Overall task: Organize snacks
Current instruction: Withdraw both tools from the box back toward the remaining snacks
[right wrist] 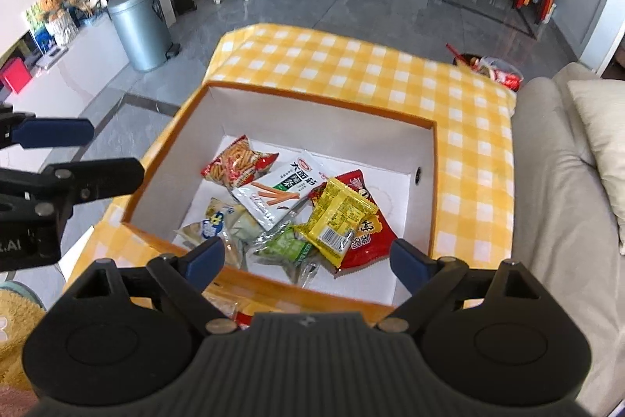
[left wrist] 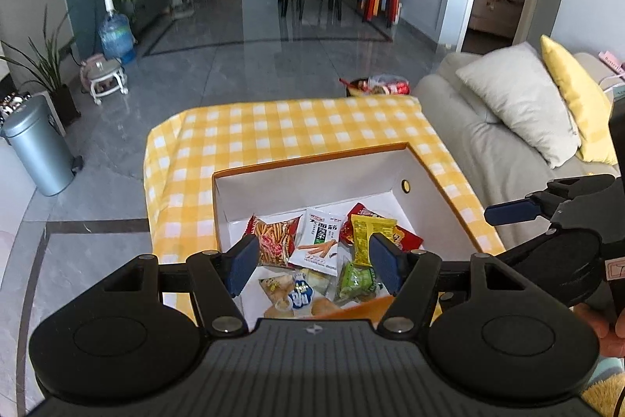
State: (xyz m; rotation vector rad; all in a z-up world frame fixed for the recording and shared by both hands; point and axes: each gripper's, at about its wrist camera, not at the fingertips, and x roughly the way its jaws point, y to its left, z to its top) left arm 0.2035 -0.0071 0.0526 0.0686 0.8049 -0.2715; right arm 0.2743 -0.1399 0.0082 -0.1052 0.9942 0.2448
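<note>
An orange-rimmed box (left wrist: 312,186) (right wrist: 312,124) with white inside walls stands on a yellow checked tablecloth (left wrist: 273,127) (right wrist: 390,73). Several snack packets lie in it: a red stick-snack packet (left wrist: 273,241) (right wrist: 238,167), a white packet (left wrist: 318,241) (right wrist: 273,194), a yellow packet (left wrist: 367,233) (right wrist: 336,221), a red packet (right wrist: 367,241), a green packet (left wrist: 357,280) (right wrist: 285,249) and a blue-and-white packet (left wrist: 300,294) (right wrist: 213,225). My left gripper (left wrist: 314,262) (right wrist: 74,153) hovers open over the box's near left side, holding nothing. My right gripper (right wrist: 306,256) is open and empty over the near edge; one of its blue pads (left wrist: 511,212) shows at the right.
A grey sofa (left wrist: 488,151) (right wrist: 554,182) with cushions runs along the table's right side. A silver pedal bin (left wrist: 39,147) (right wrist: 140,26) stands on the floor to the left. A small bin of wrappers (left wrist: 375,86) (right wrist: 492,69) sits beyond the table. More wrappers (right wrist: 222,305) lie outside the box's near wall.
</note>
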